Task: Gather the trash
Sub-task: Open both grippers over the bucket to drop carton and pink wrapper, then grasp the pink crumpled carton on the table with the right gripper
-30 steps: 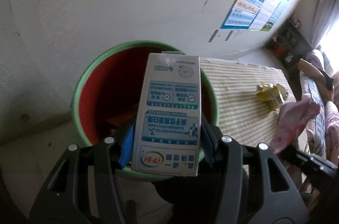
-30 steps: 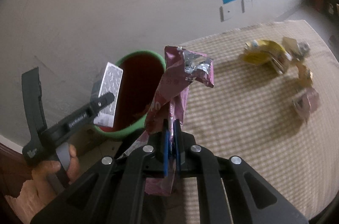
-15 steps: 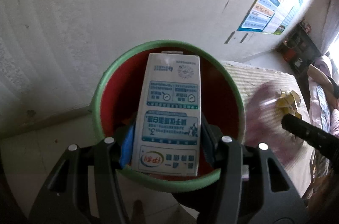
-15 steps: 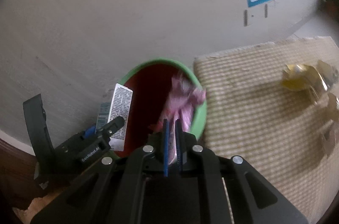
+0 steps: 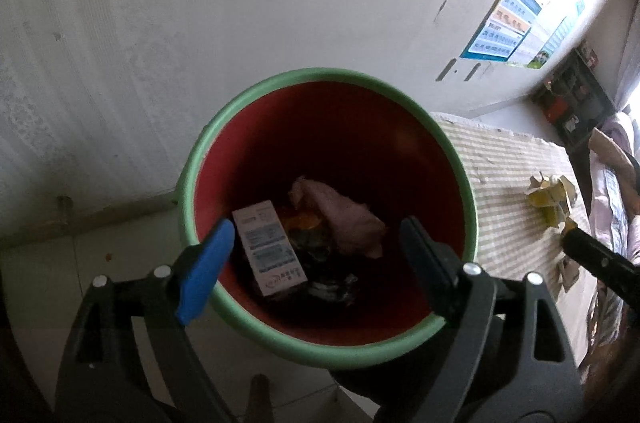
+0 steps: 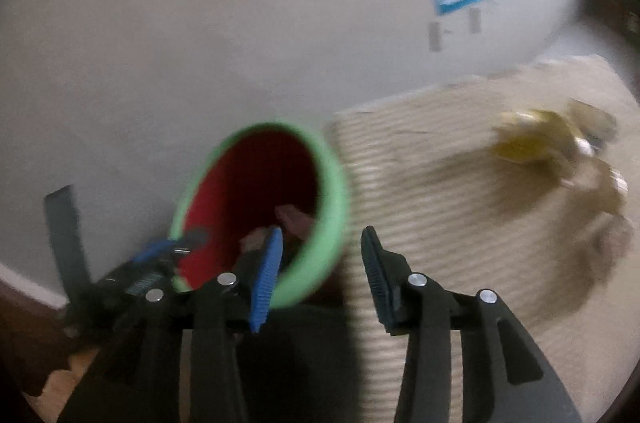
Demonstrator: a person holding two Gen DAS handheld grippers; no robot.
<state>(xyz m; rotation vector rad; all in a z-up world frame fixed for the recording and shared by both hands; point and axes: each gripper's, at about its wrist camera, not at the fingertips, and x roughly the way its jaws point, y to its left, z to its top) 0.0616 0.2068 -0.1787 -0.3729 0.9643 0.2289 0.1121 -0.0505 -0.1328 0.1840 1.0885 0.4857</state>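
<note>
A red bucket with a green rim (image 5: 280, 79) stands by the wall; it also shows in the right wrist view (image 6: 332, 191). Inside lie a white and blue milk carton (image 5: 270, 247) and a pink wrapper (image 5: 348, 219) on darker trash. My left gripper (image 5: 316, 255) is open and empty, right above the bucket's mouth. My right gripper (image 6: 320, 267) is open and empty, at the bucket's right rim next to the mat. The left gripper (image 6: 168, 251) also shows in the blurred right wrist view.
A beige striped mat (image 5: 508, 191) lies right of the bucket, also in the right wrist view (image 6: 460, 223). Yellow wrappers (image 5: 554, 199) and other scraps (image 6: 532, 143) lie on it. A white wall with a poster (image 5: 516, 23) stands behind.
My left gripper opened and the milk carton dropped into the bucket. My right gripper opened and the pink wrapper dropped in too.
</note>
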